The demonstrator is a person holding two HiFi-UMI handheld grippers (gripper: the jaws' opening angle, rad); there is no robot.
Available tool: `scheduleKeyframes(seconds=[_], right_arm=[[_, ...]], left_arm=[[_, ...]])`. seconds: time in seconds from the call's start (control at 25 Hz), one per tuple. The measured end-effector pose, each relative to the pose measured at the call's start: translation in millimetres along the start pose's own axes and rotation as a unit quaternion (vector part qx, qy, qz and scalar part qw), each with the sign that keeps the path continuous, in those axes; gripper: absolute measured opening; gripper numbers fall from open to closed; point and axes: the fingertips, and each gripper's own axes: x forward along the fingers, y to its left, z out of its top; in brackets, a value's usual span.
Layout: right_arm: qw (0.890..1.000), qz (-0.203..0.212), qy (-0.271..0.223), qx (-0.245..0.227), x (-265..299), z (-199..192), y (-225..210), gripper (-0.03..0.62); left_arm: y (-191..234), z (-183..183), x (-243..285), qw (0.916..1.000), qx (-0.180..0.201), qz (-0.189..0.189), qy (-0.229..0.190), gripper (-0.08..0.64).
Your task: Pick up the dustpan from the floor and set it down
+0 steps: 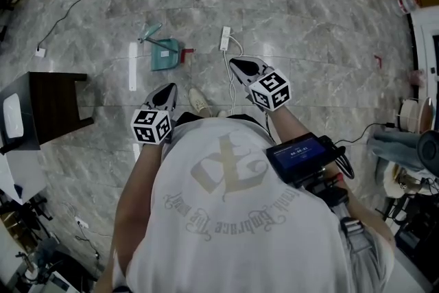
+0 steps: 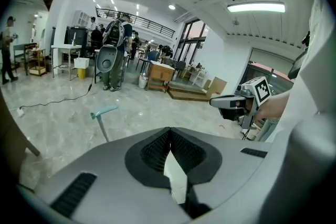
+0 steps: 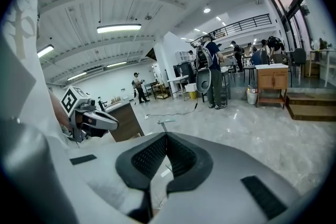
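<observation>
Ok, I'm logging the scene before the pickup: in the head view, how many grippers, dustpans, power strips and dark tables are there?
grippers: 2, the left gripper and the right gripper
dustpan: 1
power strip: 1
dark table: 1
Total: 5

A white power strip (image 1: 225,38) is seen lying on the grey marble floor (image 1: 309,24). To its left a flat white strip (image 1: 133,66) is laid, and farther left a dark wooden table (image 1: 51,106) is placed. Well to its right a small red object (image 1: 378,60) is seen.
</observation>
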Motion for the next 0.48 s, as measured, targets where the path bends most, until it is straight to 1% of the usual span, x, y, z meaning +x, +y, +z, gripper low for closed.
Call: scheduleKeyframes(seconds=[0.24, 0.48], right_arm=[[1.000, -0.008, 0.001, -0.005, 10.9, 16.6, -5.0, 0.017], [0.999, -0.036, 0.005, -0.005, 14.8, 29.0, -16.6, 0.017]], left_arm=[[16.2, 18.1, 7.7, 0.9999, 0.002, -0.010, -0.001, 0.012], [27.5, 43.0, 22.9, 0.9991, 0.020, -0.036, -0.007, 0.012]])
